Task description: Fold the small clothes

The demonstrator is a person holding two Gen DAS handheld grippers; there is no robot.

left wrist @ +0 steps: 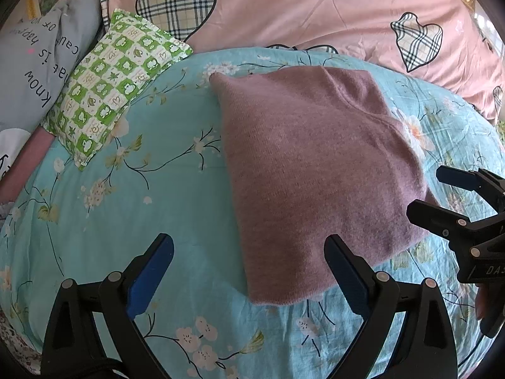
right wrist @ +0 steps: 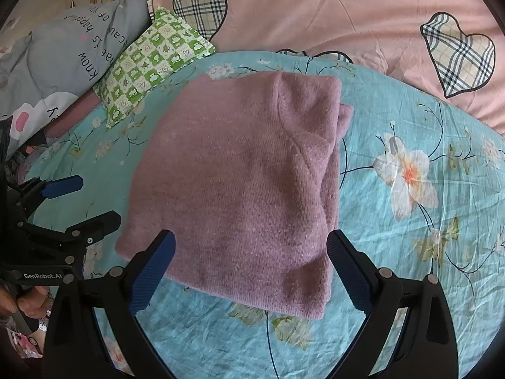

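Note:
A mauve knitted garment lies folded into a rough rectangle on the turquoise floral bedsheet; it also shows in the right wrist view. My left gripper is open and empty, hovering over the garment's near left corner. My right gripper is open and empty, hovering over the garment's near edge. The right gripper shows at the right edge of the left wrist view, beside the garment's right side. The left gripper shows at the left of the right wrist view.
A green-and-white checked small pillow lies at the sheet's far left. A grey pillow with lettering lies behind it. A pink duvet with plaid hearts covers the far side of the bed.

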